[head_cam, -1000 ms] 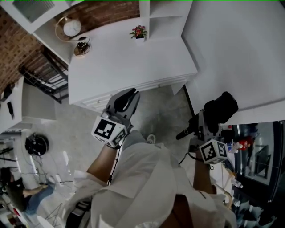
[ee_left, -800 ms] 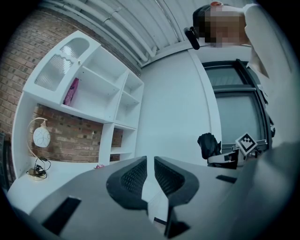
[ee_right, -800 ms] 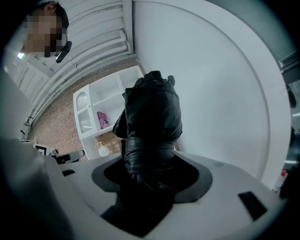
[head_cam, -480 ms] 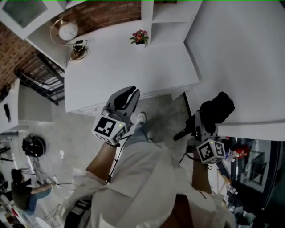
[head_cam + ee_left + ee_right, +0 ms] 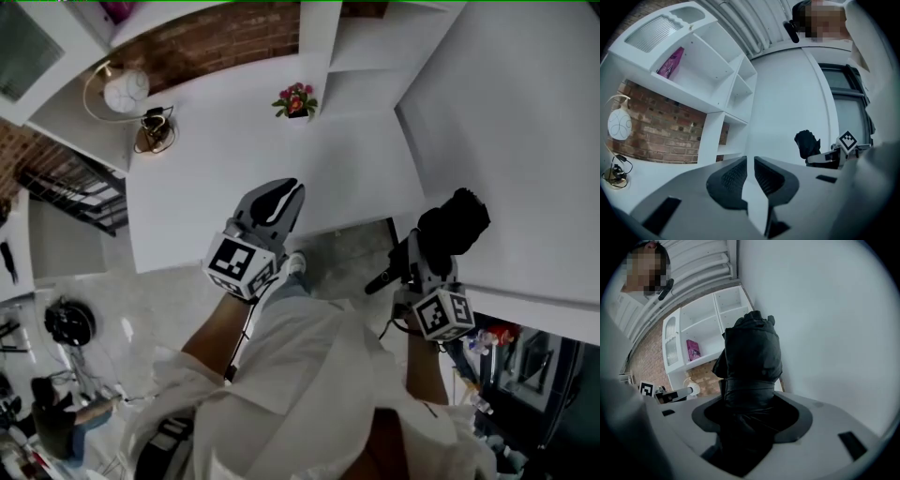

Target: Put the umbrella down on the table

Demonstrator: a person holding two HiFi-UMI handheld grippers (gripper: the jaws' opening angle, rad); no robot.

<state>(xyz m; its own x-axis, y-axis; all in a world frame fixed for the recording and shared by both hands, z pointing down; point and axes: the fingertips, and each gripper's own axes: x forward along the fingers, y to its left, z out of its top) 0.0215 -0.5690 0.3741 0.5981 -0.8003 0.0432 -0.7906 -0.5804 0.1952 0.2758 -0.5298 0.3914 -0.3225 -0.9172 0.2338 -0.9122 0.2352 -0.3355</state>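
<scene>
A folded black umbrella is held in my right gripper, its strapped bundle sticking out past the jaws and its handle trailing back to the left. In the right gripper view the umbrella fills the space between the jaws, which are shut on it. This gripper hangs above the floor, beside a white wall panel. My left gripper is empty with its pads nearly together, and its tip is over the front edge of the white table. The left gripper view also catches the umbrella.
On the table's far side stand a small pot of flowers, a round white lamp and a small cabled object. White shelves hang on a brick wall, with a pink box on one. A black disc lies on the floor.
Both grippers have moved forward toward the table. The left gripper's tip now overlaps the table's front edge. The umbrella stays in the right gripper.
</scene>
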